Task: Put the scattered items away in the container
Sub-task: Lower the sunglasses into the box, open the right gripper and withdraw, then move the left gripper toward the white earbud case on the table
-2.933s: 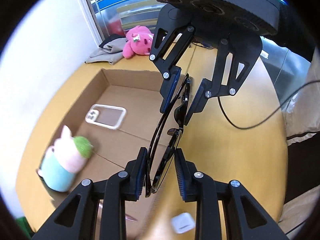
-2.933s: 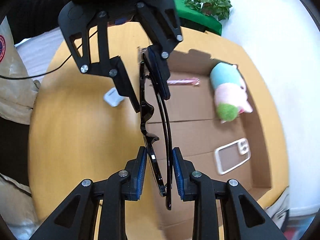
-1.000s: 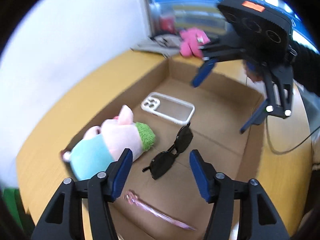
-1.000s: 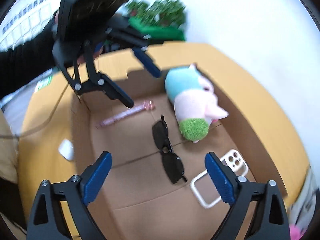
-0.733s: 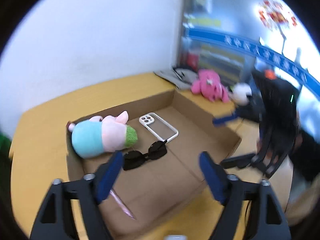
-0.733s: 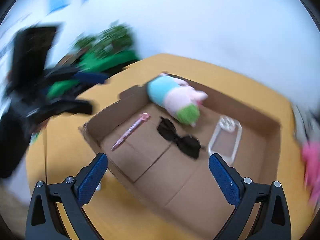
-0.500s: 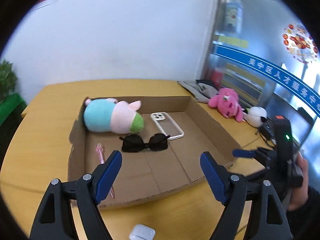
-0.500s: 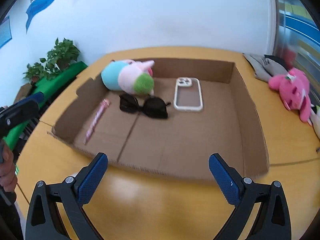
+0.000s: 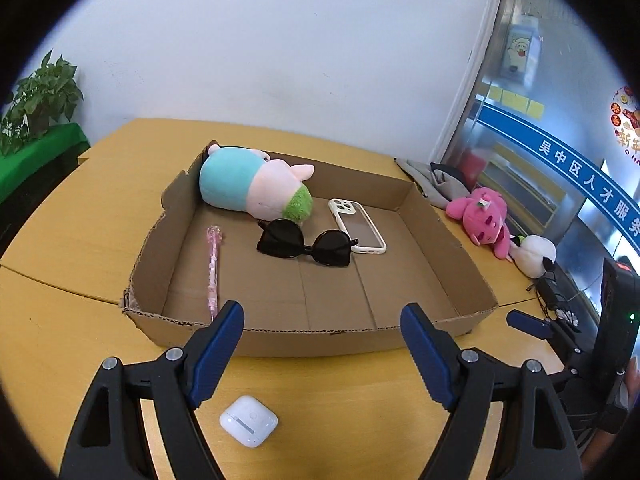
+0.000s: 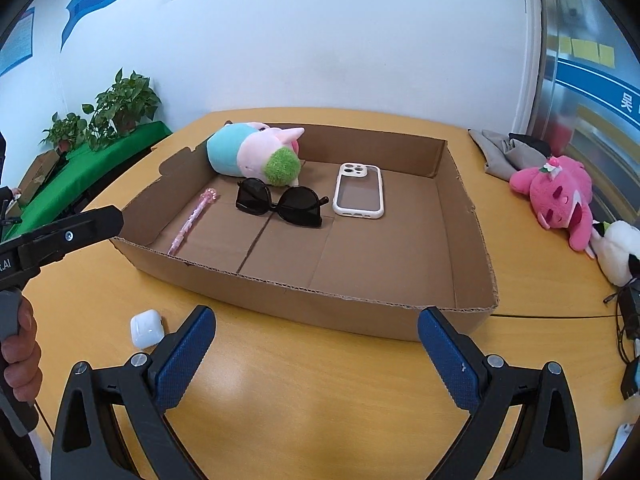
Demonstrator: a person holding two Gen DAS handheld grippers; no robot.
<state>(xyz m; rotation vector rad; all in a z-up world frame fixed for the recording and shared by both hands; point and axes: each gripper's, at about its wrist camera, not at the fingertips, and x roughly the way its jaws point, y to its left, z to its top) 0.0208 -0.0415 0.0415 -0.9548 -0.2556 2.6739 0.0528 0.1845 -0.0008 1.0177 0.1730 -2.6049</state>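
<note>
1. White earbud case (image 9: 248, 421) lies on the table outside the cardboard box (image 9: 320, 338), just beside its front wall.
2. Left gripper (image 9: 322, 350) is nearer, directly above the case, jaws spread, empty.
3. Right gripper (image 10: 316, 354) is spread, empty; the case sits off its left side.
4. The case's longer side runs diagonally.
</note>
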